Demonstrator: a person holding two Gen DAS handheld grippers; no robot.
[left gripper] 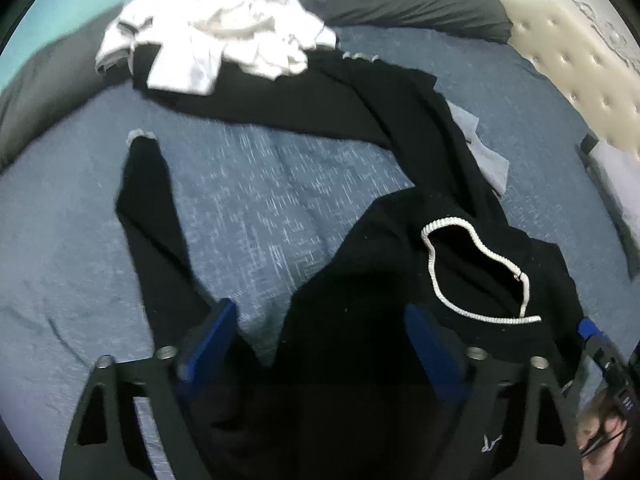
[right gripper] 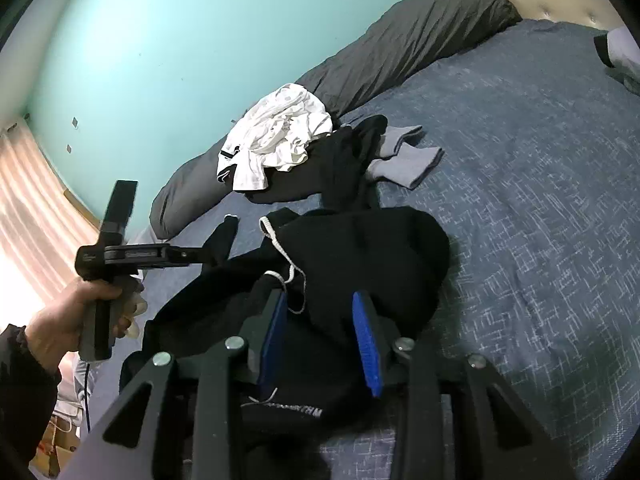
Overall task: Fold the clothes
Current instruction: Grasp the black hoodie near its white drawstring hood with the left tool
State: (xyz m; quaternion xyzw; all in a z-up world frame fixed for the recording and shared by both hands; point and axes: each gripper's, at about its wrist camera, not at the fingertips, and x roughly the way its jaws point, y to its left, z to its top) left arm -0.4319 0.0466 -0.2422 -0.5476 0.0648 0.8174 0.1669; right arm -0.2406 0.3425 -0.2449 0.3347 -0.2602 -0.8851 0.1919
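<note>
- Covering most of both views, the bed wears a mottled blue spread, with a dark grey duvet bunched along its far side by the teal wall.
- Black hoodie lies crumpled on the near part of the bed, its white-trimmed hood opening facing up and one sleeve stretched away to the left.
- White garment sits in a heap farther back, resting on more black clothing.
- Grey socks lie just beside that black clothing.
- Left claw hovers with its blue pads apart, black fabric below and between them, not pinched.
- Right claw has hoodie fabric between its part-closed pads; whether they press it I cannot tell.
</note>
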